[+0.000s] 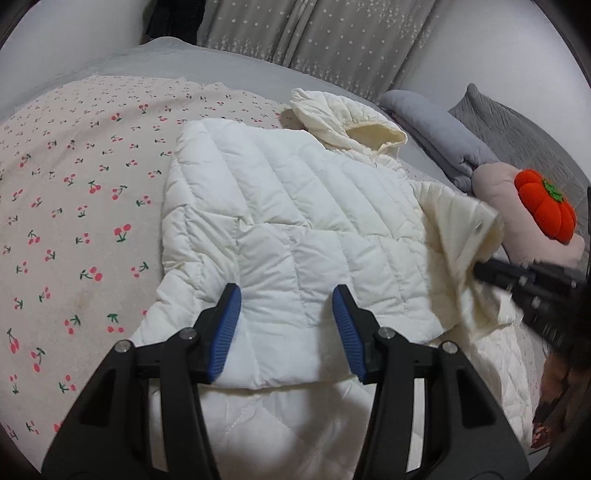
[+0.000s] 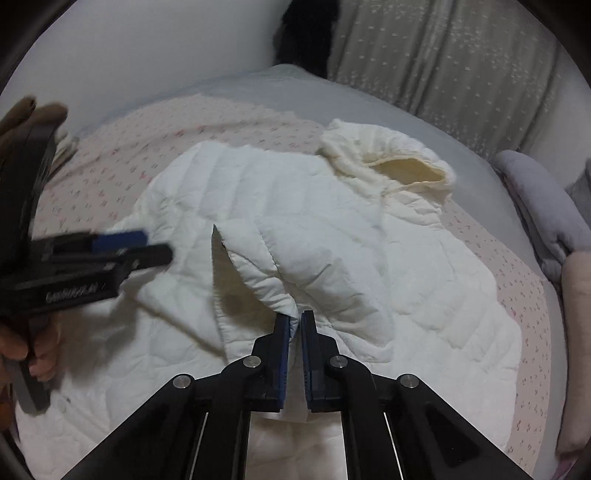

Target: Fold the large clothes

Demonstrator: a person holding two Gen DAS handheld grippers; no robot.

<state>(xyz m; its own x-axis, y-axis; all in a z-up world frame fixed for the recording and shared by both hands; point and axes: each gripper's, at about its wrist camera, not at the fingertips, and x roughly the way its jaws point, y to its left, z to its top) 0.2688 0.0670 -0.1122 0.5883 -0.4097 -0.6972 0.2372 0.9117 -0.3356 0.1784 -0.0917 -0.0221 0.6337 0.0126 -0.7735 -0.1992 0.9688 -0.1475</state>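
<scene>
A white quilted hooded jacket [image 1: 295, 206] lies on a cherry-print bedsheet [image 1: 81, 192], hood [image 1: 354, 122] toward the far side. My left gripper [image 1: 286, 317] is open and empty, hovering over the jacket's near folded part. It also shows in the right wrist view [image 2: 140, 247] at the left. My right gripper [image 2: 295, 325] is shut on a fold of the jacket [image 2: 280, 236] and lifts that edge off the bed. In the left wrist view the right gripper [image 1: 480, 271] sits at the right edge, with a raised jacket flap [image 1: 461, 229] beside it.
A folded grey blanket [image 1: 436, 136], a grey pillow [image 1: 517, 125] and a pink cushion with an orange pumpkin plush [image 1: 546, 206] lie at the right. A star-print curtain [image 1: 314, 33] hangs behind the bed.
</scene>
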